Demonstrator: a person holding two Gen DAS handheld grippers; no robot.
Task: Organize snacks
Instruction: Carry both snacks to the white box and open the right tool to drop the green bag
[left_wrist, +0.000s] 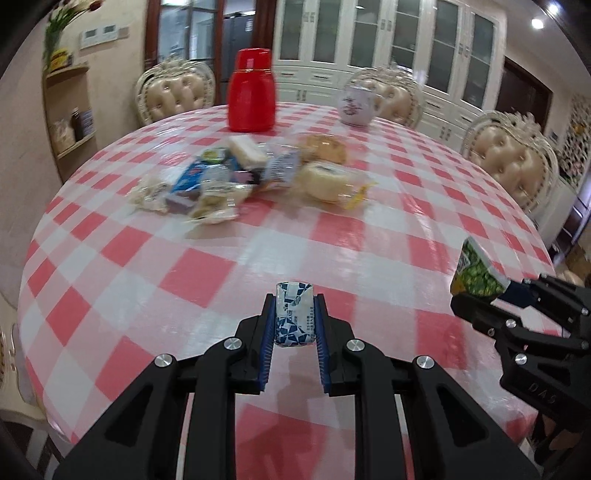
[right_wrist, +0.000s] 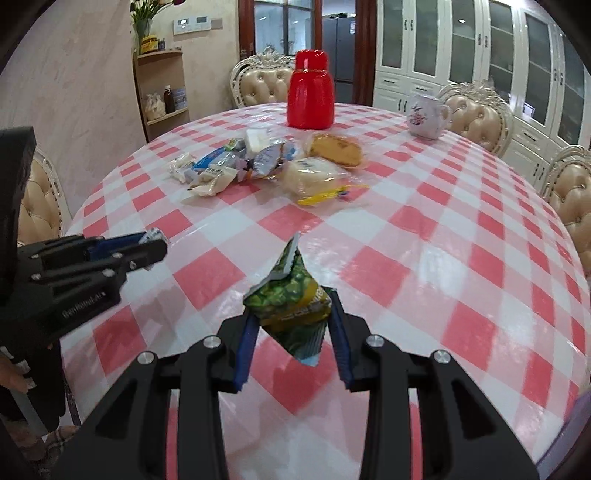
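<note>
My left gripper (left_wrist: 294, 317) is shut on a small blue-and-white snack packet (left_wrist: 294, 314), held above the near part of the red-checked table (left_wrist: 207, 273). My right gripper (right_wrist: 291, 314) is shut on a green snack bag (right_wrist: 290, 302), also held over the near table. Each gripper shows in the other's view: the right gripper (left_wrist: 476, 291) with the green bag (left_wrist: 476, 269) at the right, the left gripper (right_wrist: 155, 243) at the left. A pile of wrapped snacks (left_wrist: 236, 177) lies farther back near the table's middle, also visible as the snack pile (right_wrist: 266, 166) in the right wrist view.
A red thermos (left_wrist: 253, 92) and a floral white teapot (left_wrist: 356, 103) stand at the table's far side. Padded chairs (left_wrist: 513, 158) ring the table. A corner shelf (left_wrist: 70, 122) is on the left wall, and white cabinets (left_wrist: 406, 44) are behind.
</note>
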